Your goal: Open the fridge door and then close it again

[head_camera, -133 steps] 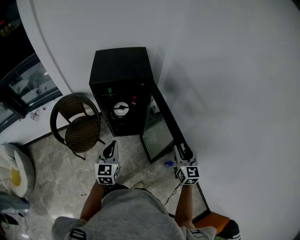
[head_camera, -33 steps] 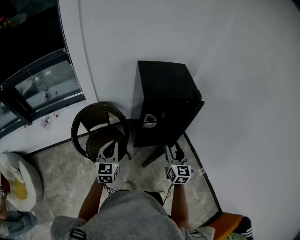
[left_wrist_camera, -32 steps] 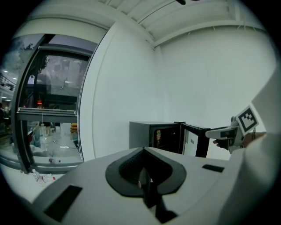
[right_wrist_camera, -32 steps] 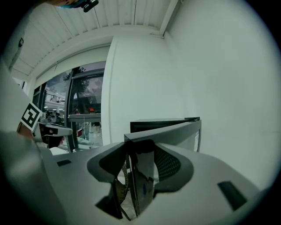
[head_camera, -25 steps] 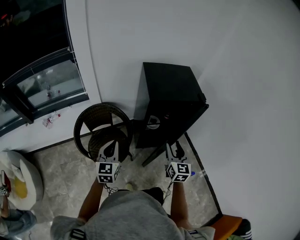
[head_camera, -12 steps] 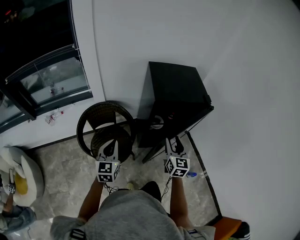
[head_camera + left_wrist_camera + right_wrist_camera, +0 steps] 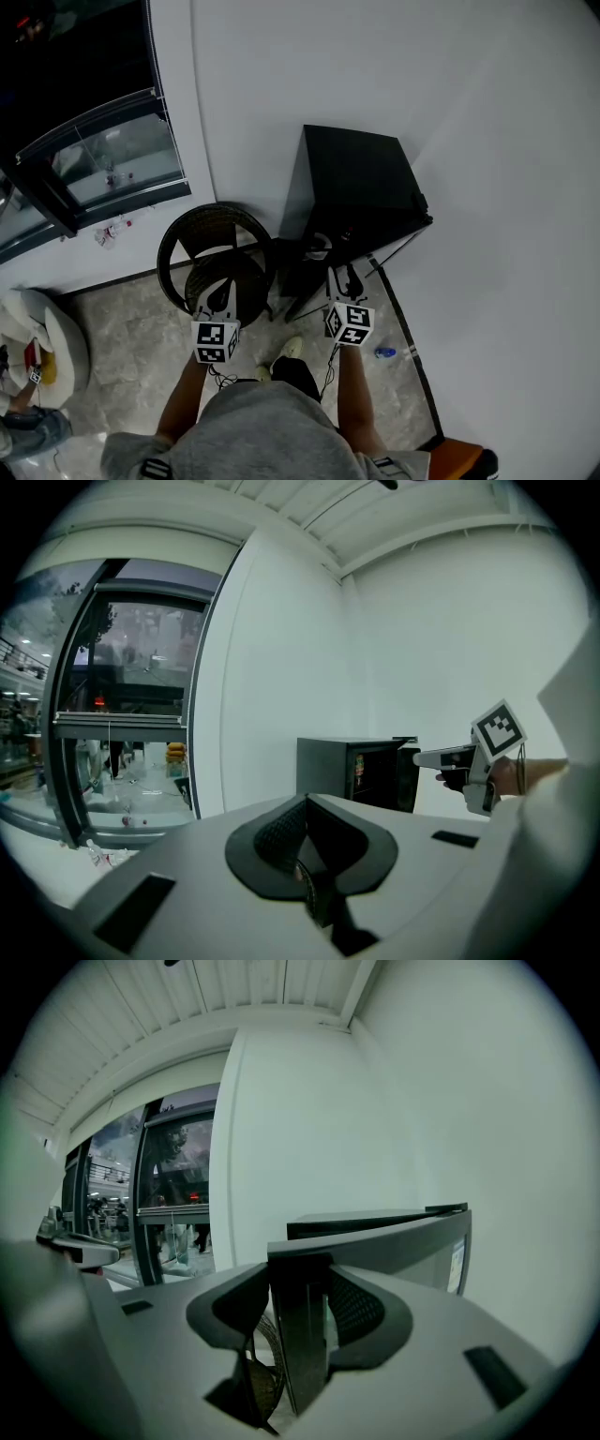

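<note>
Within the right tongs (image 7: 298,1312), edge of the fridge door (image 7: 403,1246).

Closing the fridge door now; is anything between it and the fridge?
Nothing visible does. The right gripper clamps the fridge door by its free edge, and the narrow gap to the fridge looks clear. The wicker chair stands close beside the fridge, outside that gap.
</note>
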Tool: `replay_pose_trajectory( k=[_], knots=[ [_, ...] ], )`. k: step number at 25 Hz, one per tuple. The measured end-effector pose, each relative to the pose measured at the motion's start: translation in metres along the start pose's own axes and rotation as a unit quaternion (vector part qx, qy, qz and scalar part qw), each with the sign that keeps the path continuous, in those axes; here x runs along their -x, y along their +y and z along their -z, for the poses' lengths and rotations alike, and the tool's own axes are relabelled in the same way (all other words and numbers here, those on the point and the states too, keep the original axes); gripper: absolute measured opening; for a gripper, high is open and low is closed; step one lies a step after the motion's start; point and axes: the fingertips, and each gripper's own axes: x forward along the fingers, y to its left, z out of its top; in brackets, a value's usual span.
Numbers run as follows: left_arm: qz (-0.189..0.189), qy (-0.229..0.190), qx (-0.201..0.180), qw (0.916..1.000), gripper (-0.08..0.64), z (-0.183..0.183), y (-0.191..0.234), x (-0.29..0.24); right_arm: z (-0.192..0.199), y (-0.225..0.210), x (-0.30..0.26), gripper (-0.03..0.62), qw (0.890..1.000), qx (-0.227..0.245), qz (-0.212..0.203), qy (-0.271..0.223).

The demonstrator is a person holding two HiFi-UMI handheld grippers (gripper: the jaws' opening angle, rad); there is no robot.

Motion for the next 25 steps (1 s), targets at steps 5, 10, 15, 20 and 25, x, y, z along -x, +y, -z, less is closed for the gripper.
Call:
replay_pose_trajectory(
  k=[5, 10, 15, 20, 25],
  knots=[
    [-0.005, 0.003, 0.004, 1.0000, 0.005, 0.004, 0.004, -0.006, 0.000, 0.002, -0.010, 0.214, 1.000, 0.003, 0.002, -0.006],
    [-0.012, 0.003, 0.008, 0.9999, 0.005, 0.004, 0.008, -0.013, -0.002, 0.004, -0.021, 0.213, 1.000, 0.006, 0.002, -0.008],
    [-0.018, 0.008, 0.010, 0.9998, 0.005, 0.007, 0.008, -0.019, -0.003, 0.007, -0.030, 0.212, 1.000, 0.007, -0.001, -0.009],
    [-0.018, 0.007, 0.012, 0.9997, 0.005, 0.003, 0.008, -0.028, -0.006, 0.011, -0.045, 0.210, 1.000, 0.010, -0.001, -0.008],
    [-0.021, 0.007, 0.015, 0.9997, 0.005, 0.002, 0.006, -0.037, -0.008, 0.012, -0.063, 0.207, 1.000, 0.007, 0.003, -0.006]
  ],
)
